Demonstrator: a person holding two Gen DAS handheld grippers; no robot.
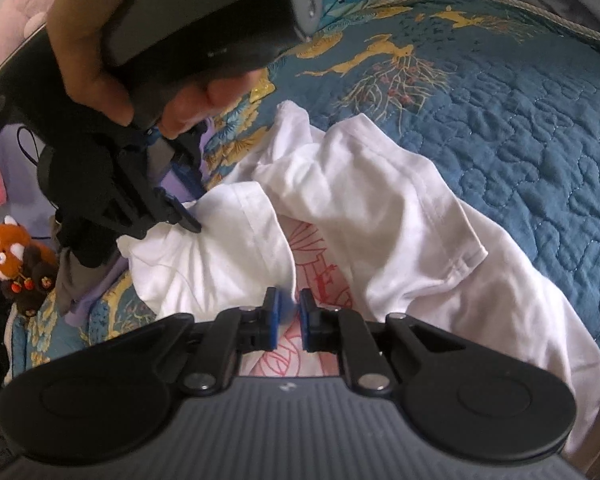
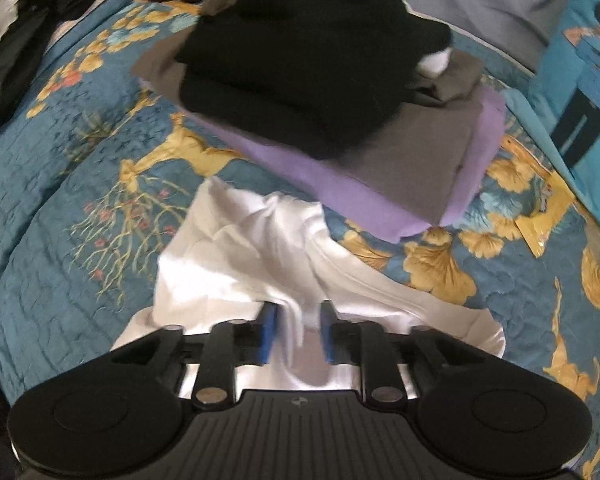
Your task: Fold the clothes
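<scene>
A white T-shirt (image 1: pixel 380 208) with a red print (image 1: pixel 324 280) lies crumpled on the blue quilted bedspread (image 1: pixel 520 120). My left gripper (image 1: pixel 289 308) is at the bottom of the left wrist view. Its blue pads are nearly together, and a hem of the shirt runs in between them. My right gripper (image 1: pixel 190 222), held by a hand (image 1: pixel 84 40), pinches a raised fold at the shirt's left, with creases spreading from it. In the right wrist view the right gripper (image 2: pixel 299 320) has a ridge of the white T-shirt (image 2: pixel 240 248) between its pads.
A stack of folded clothes, black (image 2: pixel 300 60) on grey (image 2: pixel 420 152) on purple (image 2: pixel 340 188), sits just beyond the shirt. A plush toy (image 1: pixel 12 256) is at the bed's left edge, and a printed pillow (image 2: pixel 580 80) lies to the right of the stack.
</scene>
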